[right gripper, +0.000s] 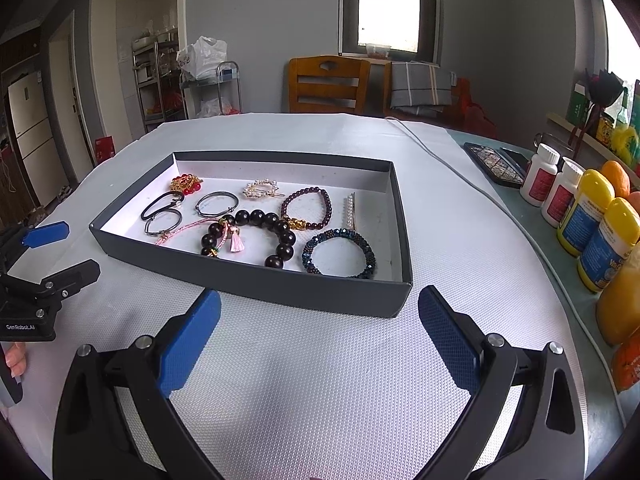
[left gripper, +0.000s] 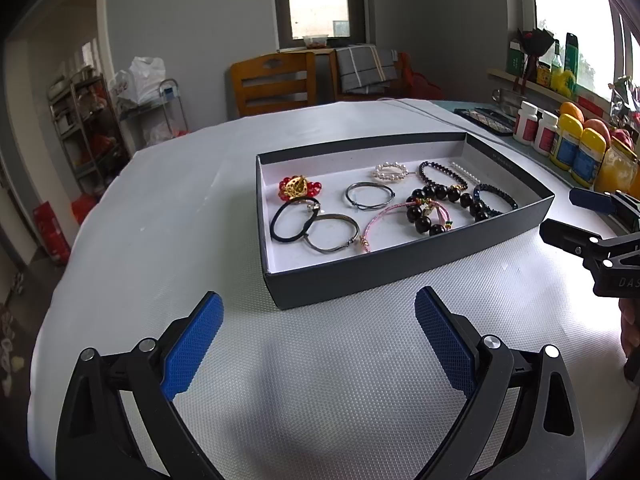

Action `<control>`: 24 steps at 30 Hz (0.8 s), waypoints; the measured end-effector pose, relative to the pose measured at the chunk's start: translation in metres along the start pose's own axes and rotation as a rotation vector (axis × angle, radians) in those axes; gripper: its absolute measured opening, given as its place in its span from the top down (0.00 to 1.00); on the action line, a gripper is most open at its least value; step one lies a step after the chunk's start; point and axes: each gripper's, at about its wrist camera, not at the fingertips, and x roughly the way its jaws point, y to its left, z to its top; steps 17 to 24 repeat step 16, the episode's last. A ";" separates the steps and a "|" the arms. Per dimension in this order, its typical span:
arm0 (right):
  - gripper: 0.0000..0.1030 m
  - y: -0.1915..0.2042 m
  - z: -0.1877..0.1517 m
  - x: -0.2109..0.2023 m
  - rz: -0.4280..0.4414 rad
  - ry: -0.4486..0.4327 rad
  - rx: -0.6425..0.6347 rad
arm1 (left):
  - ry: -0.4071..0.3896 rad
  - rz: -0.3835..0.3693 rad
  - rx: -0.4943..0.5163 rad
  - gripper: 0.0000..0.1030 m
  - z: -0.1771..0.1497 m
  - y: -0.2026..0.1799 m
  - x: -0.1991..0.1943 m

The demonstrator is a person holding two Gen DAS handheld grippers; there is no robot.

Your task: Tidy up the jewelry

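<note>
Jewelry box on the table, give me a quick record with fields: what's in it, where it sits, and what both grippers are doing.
container: dark grey open box, white inside
surface: white textured table mat
contents: black bead bracelet, blue bead bracelet, dark purple bead bracelet, pearl hair clip, pink cord, black hair tie, red and gold ornament
left gripper: jaws open, empty, short of box
right gripper: jaws open, empty, short of box
</note>
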 end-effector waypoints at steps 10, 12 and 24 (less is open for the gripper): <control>0.05 -0.001 0.001 0.000 0.002 0.003 0.002 | -0.002 0.001 0.019 0.05 -0.001 -0.003 0.000; 0.05 -0.001 0.001 0.000 0.002 0.003 -0.003 | -0.004 0.006 0.020 0.05 -0.001 -0.003 0.000; 0.05 0.000 0.001 0.000 0.003 0.005 -0.004 | 0.001 -0.002 0.019 0.05 -0.001 -0.002 0.000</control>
